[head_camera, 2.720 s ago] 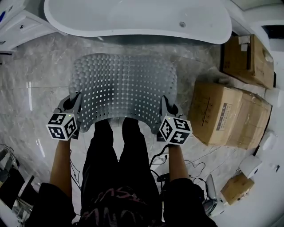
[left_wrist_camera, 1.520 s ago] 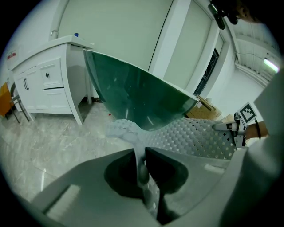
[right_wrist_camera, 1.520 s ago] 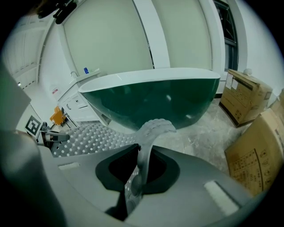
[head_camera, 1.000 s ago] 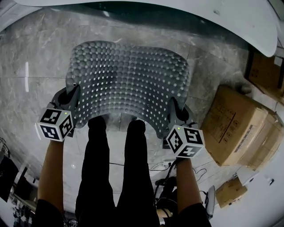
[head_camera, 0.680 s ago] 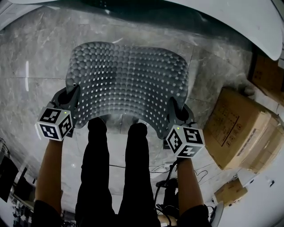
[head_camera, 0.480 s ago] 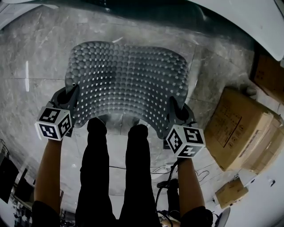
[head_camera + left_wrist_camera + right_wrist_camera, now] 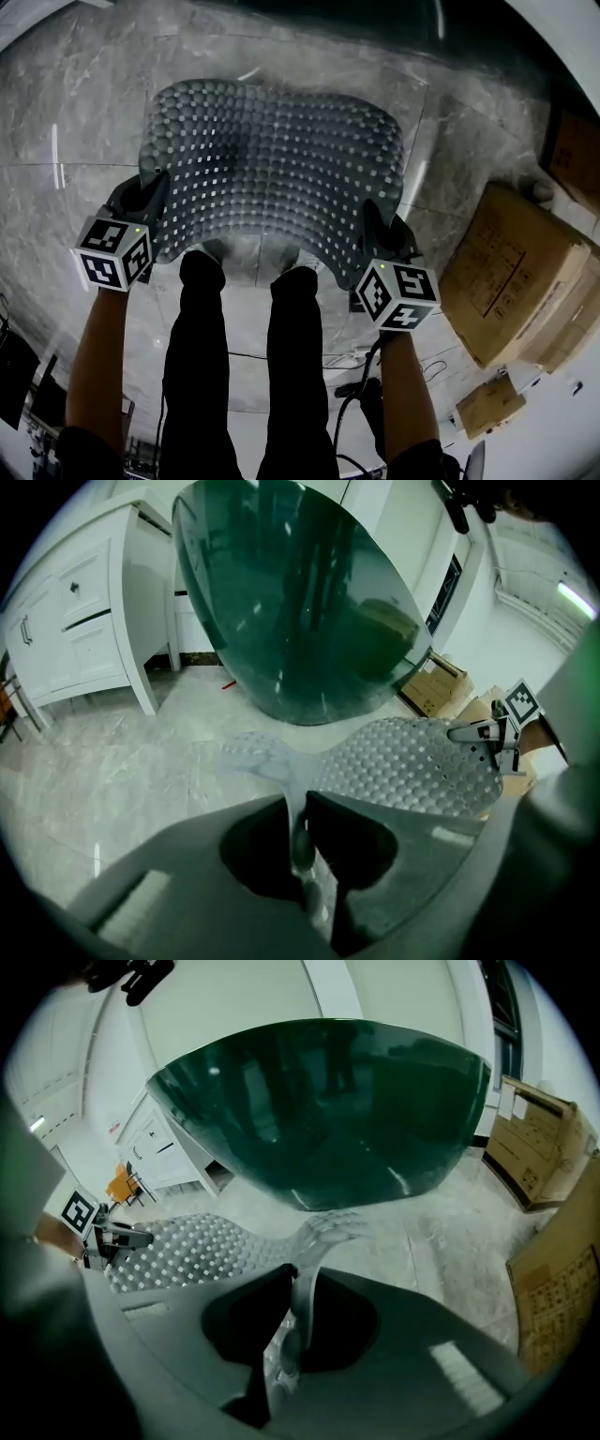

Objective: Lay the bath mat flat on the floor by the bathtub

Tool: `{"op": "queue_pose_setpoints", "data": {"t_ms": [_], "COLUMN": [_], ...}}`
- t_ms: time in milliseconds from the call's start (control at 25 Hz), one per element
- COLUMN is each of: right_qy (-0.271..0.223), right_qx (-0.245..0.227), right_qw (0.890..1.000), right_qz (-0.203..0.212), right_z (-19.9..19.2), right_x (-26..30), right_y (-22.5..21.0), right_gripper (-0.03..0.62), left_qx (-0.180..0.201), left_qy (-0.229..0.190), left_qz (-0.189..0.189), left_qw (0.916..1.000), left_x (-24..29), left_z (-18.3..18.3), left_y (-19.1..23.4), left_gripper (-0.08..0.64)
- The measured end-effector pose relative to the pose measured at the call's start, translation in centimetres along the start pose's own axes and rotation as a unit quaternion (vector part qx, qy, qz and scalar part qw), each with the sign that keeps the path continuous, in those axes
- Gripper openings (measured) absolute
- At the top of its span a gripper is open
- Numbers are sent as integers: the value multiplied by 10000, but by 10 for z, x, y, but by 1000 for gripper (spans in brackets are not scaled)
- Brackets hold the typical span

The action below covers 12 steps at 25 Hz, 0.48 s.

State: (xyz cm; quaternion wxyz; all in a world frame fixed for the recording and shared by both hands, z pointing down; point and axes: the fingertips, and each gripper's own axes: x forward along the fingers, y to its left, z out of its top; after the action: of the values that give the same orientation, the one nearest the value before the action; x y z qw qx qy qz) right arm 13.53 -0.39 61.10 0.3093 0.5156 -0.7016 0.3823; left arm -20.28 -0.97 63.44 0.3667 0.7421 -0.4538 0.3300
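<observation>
L gripper (image 7: 300, 808) clamped on the bath mat (image 7: 272, 169) at its near-left corner, mat edge pinched thin btwn the jaws. R gripper (image 7: 298, 1288) same at the near-right corner, jaws nearly together w/ mat sandwiched. Mat spans btwn the two, bowed, bumps up, over the marble floor (image 7: 75, 122) ahead of the person's legs (image 7: 197, 356). Bathtub (image 7: 328, 1110) sits just beyond its far edge.

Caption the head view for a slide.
Left gripper and right gripper clamp the bath mat at its near end, spread over the marble floor beside cardboard boxes.
</observation>
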Motion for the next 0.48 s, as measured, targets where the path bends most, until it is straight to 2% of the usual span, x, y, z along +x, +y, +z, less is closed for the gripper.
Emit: {"op": "queue_pose_setpoints", "data": {"t_ms": [160,480], "right_qy": [-16,7], "right_qx": [-4,-76], "right_qw": [10000,10000], "right_qz": [16,26], "right_z": [6,-9], "right_x": [-12,11], "right_y": [2,0], "right_gripper": [46,46], "left_qx": [42,102], "left_qy": [57,111], "left_qz": [33,-22], "left_qw": [10000,9999], "left_x": [-13,11], "left_z": [8,-5], "left_y": [-2,3], "left_gripper": [20,20]}}
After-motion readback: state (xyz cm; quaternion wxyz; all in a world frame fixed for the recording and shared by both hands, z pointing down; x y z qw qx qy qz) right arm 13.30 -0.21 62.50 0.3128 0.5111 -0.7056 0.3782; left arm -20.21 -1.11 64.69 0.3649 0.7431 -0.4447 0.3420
